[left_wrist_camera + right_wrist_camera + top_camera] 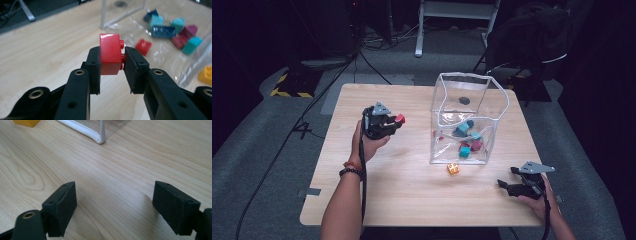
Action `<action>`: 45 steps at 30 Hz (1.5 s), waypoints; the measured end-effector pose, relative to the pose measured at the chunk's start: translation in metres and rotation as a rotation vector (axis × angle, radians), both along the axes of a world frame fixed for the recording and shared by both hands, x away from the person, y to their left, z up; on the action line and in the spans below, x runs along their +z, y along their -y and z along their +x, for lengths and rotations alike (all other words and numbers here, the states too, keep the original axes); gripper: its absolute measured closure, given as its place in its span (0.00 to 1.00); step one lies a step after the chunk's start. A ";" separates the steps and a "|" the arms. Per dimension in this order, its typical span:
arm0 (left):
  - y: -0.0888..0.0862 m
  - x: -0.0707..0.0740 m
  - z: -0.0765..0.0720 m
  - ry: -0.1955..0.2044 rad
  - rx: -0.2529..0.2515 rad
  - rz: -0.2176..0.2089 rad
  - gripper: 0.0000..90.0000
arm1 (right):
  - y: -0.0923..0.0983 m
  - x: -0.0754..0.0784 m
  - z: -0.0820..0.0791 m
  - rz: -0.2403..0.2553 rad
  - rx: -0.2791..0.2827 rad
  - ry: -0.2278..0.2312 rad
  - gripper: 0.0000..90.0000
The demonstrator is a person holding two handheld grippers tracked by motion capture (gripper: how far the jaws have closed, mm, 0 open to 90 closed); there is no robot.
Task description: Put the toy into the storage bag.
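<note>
Nearby, clear bin (495,95) holds blocks (466,140).

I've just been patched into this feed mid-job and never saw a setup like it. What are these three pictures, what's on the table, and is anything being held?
A person stands at a wooden table with a hand-held two-jaw gripper in each hand. The high view looks down from above; the other two pictures come from cameras riding on each gripper, looking along its black jaws. The left gripper is shut on a red brick, lifted off the table. The right gripper is open with nothing between its jaws, low over the wood. On the table stands a clear plastic box with teal, blue and dark red bricks inside. A yellow brick lies just outside its front wall.
</note>
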State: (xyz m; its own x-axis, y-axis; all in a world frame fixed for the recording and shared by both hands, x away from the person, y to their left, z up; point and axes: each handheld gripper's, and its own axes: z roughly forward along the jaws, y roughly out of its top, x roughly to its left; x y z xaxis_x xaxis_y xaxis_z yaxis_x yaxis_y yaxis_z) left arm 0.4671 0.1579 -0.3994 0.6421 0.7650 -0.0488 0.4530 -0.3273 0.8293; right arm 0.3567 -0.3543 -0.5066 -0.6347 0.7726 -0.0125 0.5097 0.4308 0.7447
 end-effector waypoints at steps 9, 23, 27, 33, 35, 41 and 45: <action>0.013 0.044 0.020 0.055 0.037 0.006 0.75 | 0.000 0.000 0.000 0.000 0.000 0.000 0.22; 0.042 0.093 0.025 0.123 0.019 -0.052 0.75 | 0.000 0.000 0.000 0.000 -0.001 -0.001 0.22; 0.054 0.108 0.022 0.151 -0.012 -0.047 0.75 | 0.000 0.000 0.000 0.000 -0.001 0.000 0.22; 0.082 0.126 0.021 0.179 -0.075 -0.034 0.75 | 0.000 0.000 0.000 0.000 0.000 -0.001 0.22; 0.093 0.131 0.020 0.186 -0.097 -0.037 0.75 | 0.000 0.000 0.000 -0.001 0.000 -0.001 0.22; 0.125 0.135 0.020 0.189 -0.143 -0.012 0.75 | 0.000 0.000 0.000 0.000 -0.001 -0.001 0.22; 0.144 0.135 0.019 0.188 -0.177 -0.012 0.75 | 0.000 0.000 0.000 0.001 -0.002 0.001 0.22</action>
State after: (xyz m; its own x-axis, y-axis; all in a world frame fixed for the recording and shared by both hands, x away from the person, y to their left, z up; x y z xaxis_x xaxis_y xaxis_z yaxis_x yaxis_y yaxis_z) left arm 0.4865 0.0138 -0.2639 0.7648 0.6397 0.0760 0.2269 -0.3779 0.8976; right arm 0.3564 -0.3541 -0.5065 -0.6332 0.7739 -0.0121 0.5102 0.4291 0.7454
